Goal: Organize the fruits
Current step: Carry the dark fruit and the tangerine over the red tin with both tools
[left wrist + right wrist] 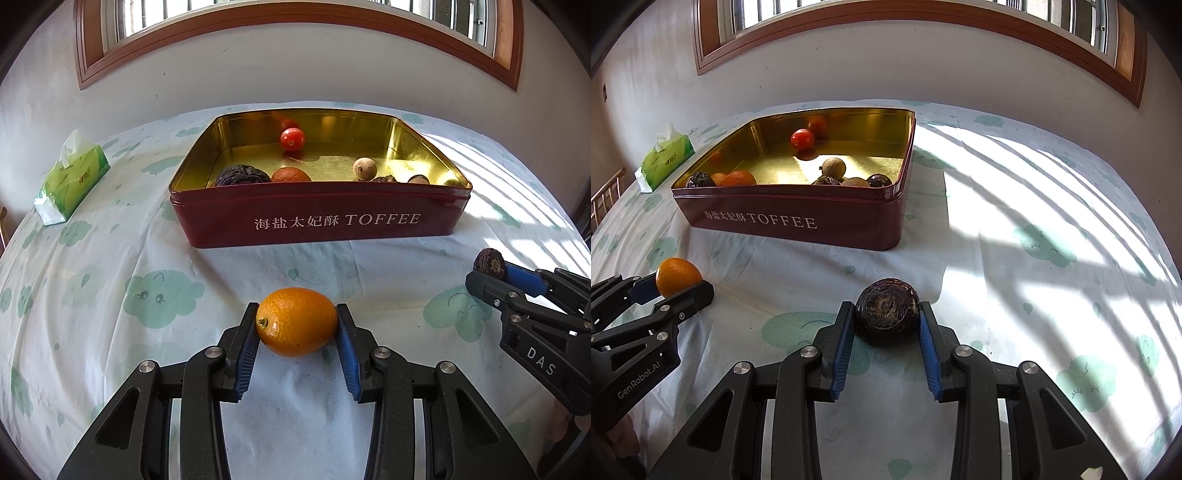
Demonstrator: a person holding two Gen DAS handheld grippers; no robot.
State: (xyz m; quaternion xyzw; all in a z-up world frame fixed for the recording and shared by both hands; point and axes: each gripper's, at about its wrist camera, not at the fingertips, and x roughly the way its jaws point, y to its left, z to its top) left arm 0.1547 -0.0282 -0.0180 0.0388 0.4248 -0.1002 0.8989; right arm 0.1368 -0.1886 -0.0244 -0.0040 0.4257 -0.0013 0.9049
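Holding an orange kumquat (296,321) in the left gripper (297,325), jaws closing part way and pressing on both ends of the fruit, blue pads (246,354) touching its skin. Sitting just above the bench (110,295), over a white cloth with green cloud faces. Holding a dark brown wrinkly fruit (887,312) in the right gripper (886,325), jaws squeezing it from both sides, part way closed too. Showing up again in the left view at 3 o'clock, the right gripper carrying that same dark fruit at its tip. Showing up in the right view at 9 o'clock, the left gripper with the kumquat poking out of its tip. Waiting at 12 o'clock from both grippers, well apart from them, a red tin (317,221) with a gold inside and the word TOFFEE on its front. Lying inside the tin: a red cherry tomato (292,139) near the far wall, a big dark wrinkly fruit (242,175) and an orange fruit (291,175) side by side by the near wall at the left, a pale brown round fruit (365,169) nearer the right, and a few more small dark ones by the near right corner, too hidden to tell apart. Resting at 10 o'clock on the bench, a green tissue pack (72,179), well apart from the tin. Shining across the right side of the cloth, sun stripes from the window (295,22).
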